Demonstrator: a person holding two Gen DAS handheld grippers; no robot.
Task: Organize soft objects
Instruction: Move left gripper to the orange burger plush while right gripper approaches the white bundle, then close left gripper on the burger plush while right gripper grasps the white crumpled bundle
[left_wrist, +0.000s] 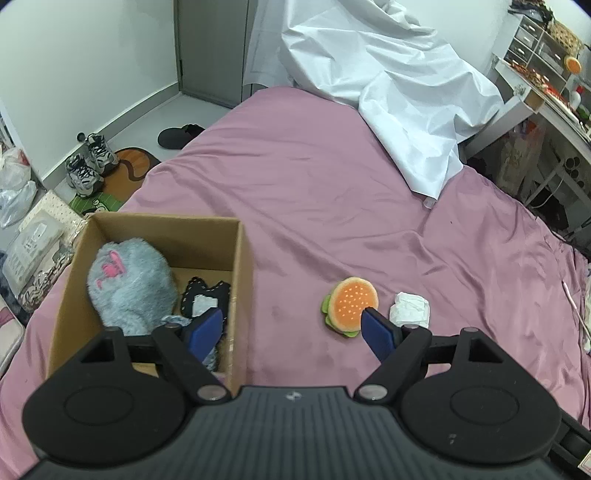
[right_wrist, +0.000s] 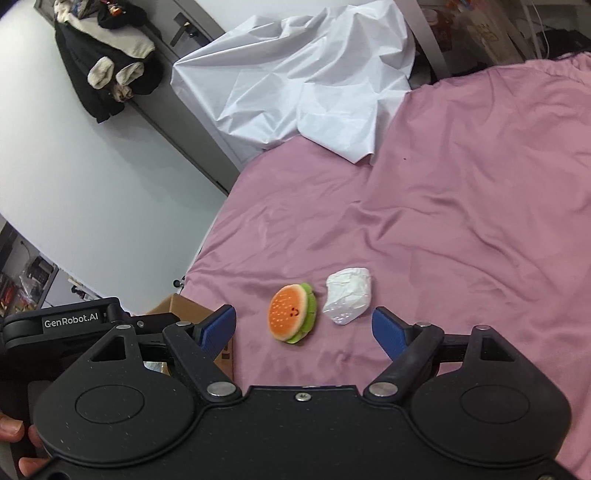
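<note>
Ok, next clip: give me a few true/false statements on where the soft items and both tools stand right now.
1. The burger plush lies on the pink bedsheet. True.
2. The cardboard box is empty. False: a grey fluffy toy and a black pouch are inside.
3. The right tool grips the white wad. False: it is open, holding nothing.
4. The left tool is open. True.
5. The white wad lies beside the burger plush. True.
</note>
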